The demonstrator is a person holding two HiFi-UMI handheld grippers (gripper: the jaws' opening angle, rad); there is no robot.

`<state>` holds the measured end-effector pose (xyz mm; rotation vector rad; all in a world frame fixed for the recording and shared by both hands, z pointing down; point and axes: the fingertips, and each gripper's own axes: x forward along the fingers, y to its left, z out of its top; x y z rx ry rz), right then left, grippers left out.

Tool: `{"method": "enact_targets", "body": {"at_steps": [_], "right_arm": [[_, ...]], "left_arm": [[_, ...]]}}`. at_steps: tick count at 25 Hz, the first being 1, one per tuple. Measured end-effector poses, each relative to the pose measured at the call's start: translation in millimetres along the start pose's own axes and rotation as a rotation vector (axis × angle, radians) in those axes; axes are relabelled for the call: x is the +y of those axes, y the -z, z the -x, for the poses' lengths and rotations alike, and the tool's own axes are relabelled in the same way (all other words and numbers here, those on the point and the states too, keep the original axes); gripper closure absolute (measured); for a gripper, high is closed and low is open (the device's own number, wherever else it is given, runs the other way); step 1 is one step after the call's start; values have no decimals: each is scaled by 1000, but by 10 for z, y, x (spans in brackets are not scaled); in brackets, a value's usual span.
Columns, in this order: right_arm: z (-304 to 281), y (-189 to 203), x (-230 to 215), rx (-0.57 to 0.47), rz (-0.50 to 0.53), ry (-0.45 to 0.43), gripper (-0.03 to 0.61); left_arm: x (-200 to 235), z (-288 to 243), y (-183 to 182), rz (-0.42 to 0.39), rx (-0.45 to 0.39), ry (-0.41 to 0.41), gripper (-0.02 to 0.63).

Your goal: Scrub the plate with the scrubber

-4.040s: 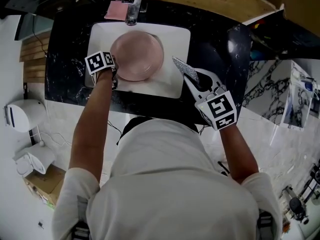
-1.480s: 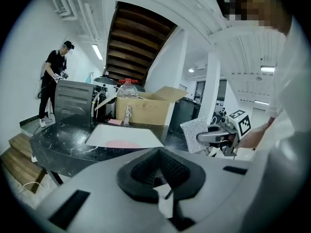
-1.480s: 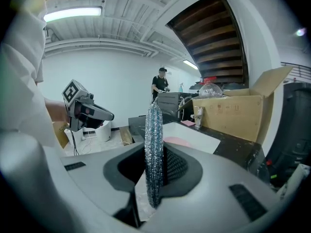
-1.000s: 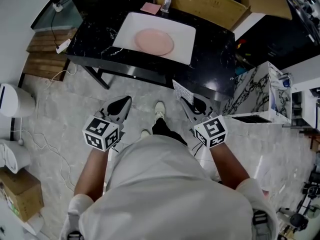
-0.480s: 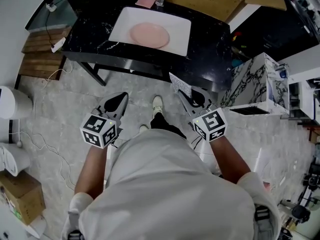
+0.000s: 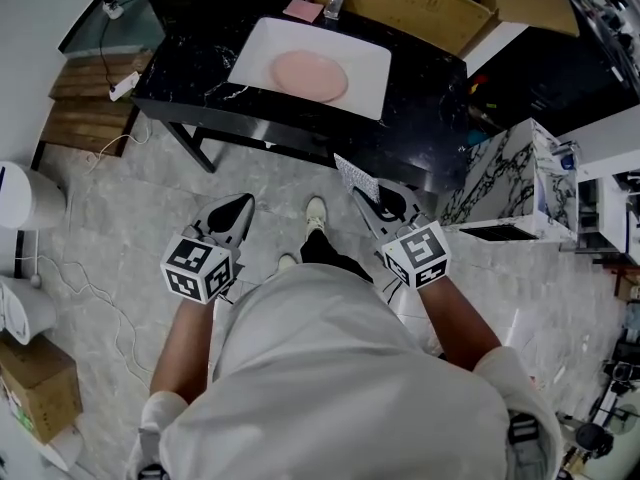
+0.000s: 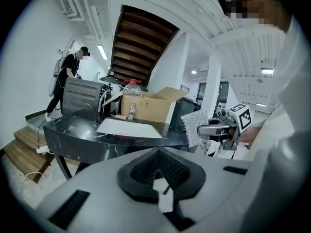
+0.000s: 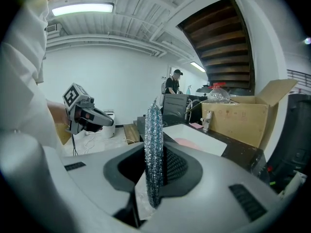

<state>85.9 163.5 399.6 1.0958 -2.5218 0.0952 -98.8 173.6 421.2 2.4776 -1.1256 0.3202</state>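
The person is standing back from the black counter [image 6: 420, 118], which is filling the upper middle of the head view, its near edge slanting down toward the right. The pink plate [image 6: 310, 75] is lying flat in the white basin [image 6: 262, 38] sunk in that counter, around the basin's centre and apart from every rim. A cardboard box [image 6: 420, 8] is sitting along the counter's far edge.

Both grippers are hovering over the marble floor [image 6: 120, 218] in the middle of the frame, well apart from the plate. The left gripper [image 6: 243, 203] is pointing up-frame with its jaws pressed together on nothing, and open floor is lying ahead of it and to its left. The right gripper [image 6: 368, 206] is clamping the silvery scrubber [image 6: 355, 178], which is standing upright between the jaws; its top corner is showing just below the counter's near edge. The person's shoe [image 6: 315, 213] is occupying the gap between the grippers, and a marbled white cabinet [image 6: 500, 188] is bounding the right side
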Motion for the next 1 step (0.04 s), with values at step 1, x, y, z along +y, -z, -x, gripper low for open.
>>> {"method": "enact_targets", "body": {"at_steps": [1], "right_arm": [[-7,2,17,2,2,-4,502]], "left_arm": [[8,15,16,2,1,-3,617]]}}
